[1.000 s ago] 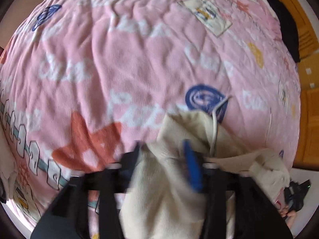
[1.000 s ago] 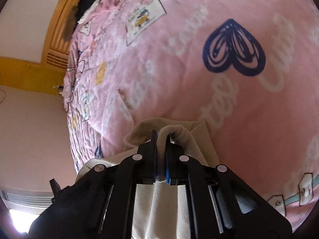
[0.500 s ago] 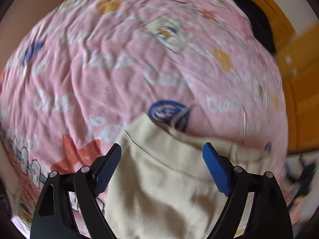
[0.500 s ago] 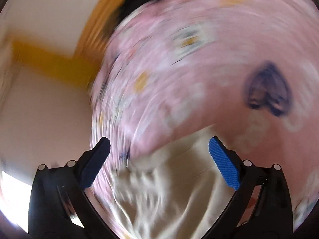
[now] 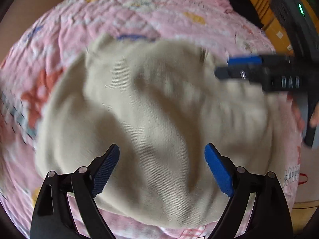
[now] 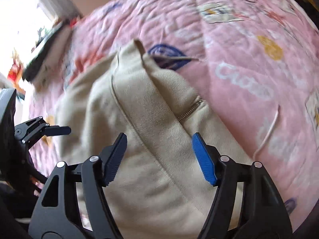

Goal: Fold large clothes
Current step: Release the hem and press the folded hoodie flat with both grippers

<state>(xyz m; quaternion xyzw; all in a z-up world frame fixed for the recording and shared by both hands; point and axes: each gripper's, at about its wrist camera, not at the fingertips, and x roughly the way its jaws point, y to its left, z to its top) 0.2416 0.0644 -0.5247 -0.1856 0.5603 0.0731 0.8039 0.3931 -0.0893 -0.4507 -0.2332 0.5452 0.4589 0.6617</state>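
Note:
A cream hooded sweatshirt (image 5: 155, 119) lies in a loose folded heap on the pink patterned bedspread (image 5: 139, 14). My left gripper (image 5: 161, 159) is open and empty above the garment's near part. My right gripper (image 6: 159, 149) is open and empty over the same garment (image 6: 151, 119), close to its zip (image 6: 189, 111). The right gripper also shows in the left wrist view (image 5: 239, 65), over the garment's right side. The left gripper shows at the left edge of the right wrist view (image 6: 49, 130). A cream drawstring (image 6: 267, 131) trails onto the bedspread.
The bedspread (image 6: 249, 59) covers the bed all around the garment. A wooden headboard (image 5: 267, 6) and a dark cloth (image 5: 243, 6) lie at the far right. A bright window (image 6: 26, 14) is at the upper left in the right wrist view.
Both grippers were shut on the cream garment one second ago. Both have opened and let it go, and it now lies on the bed. Both grippers have pulled back above it.

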